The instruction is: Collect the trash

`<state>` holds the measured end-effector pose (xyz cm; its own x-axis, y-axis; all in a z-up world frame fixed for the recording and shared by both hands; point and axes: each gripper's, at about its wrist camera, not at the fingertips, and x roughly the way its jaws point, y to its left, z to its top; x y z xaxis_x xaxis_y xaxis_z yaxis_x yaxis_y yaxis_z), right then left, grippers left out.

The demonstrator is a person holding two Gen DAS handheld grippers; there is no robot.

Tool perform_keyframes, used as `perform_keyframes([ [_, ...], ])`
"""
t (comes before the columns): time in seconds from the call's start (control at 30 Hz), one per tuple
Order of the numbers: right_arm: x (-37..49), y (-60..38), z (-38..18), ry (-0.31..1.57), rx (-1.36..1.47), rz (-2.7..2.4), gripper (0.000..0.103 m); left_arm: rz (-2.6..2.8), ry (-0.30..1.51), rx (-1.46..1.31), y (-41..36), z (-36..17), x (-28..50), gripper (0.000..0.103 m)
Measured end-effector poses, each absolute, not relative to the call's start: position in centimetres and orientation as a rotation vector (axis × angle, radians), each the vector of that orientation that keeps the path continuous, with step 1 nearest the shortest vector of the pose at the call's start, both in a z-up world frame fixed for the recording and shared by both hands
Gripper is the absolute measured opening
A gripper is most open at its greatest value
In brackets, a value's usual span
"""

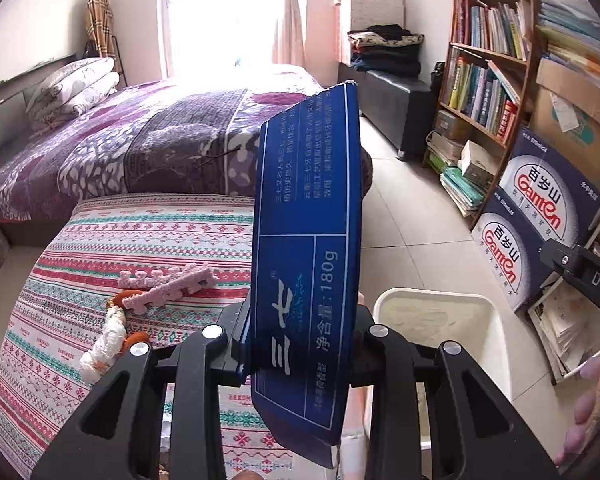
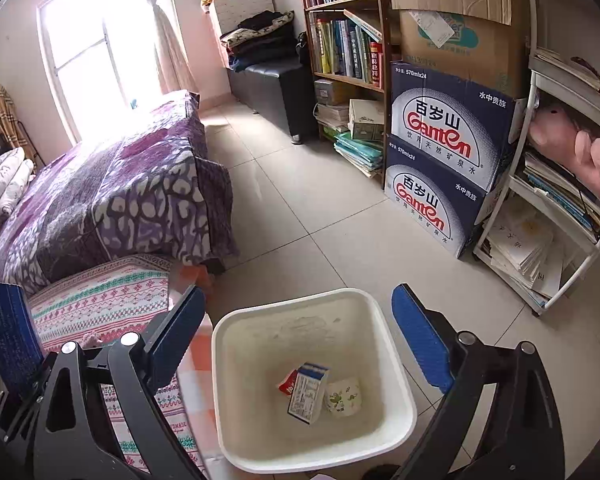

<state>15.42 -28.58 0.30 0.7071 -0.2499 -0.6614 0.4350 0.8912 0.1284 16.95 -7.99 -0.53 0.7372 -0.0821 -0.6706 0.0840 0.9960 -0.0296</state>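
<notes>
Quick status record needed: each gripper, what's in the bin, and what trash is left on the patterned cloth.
left gripper: shut on blue box
right gripper: open, empty, over white bin
bin contents: small carton, red scrap, crumpled wrapper
left on patterned cloth: pink foam piece, crumpled white wrapper

Pale square floor tiles (image 2: 332, 216) run toward a bright curtained window (image 2: 92, 40) at ten o'clock, which washes the pink-white walls with daylight. A bed under a purple patterned quilt (image 2: 132, 184) fills nine o'clock. At one o'clock stands a wooden bookshelf (image 2: 348, 40) packed with books, with stacked navy water cartons (image 2: 448, 160) beside it.
</notes>
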Motion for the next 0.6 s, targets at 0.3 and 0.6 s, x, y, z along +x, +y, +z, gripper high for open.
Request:
perform_keyframes([
  [0.3, 14.6, -31.7, 1.0, 0.664, 0.350, -0.427, 0.095, -0.229, 0.793, -0.005, -13.1, -1.3, 17.3, 0.034],
  [0.6, 13.5, -34.6, 1.5, 0.642, 0.409, -0.448, 0.095, -0.369, 0.895, -0.023, -17.6, -3.1, 17.3, 0.034],
])
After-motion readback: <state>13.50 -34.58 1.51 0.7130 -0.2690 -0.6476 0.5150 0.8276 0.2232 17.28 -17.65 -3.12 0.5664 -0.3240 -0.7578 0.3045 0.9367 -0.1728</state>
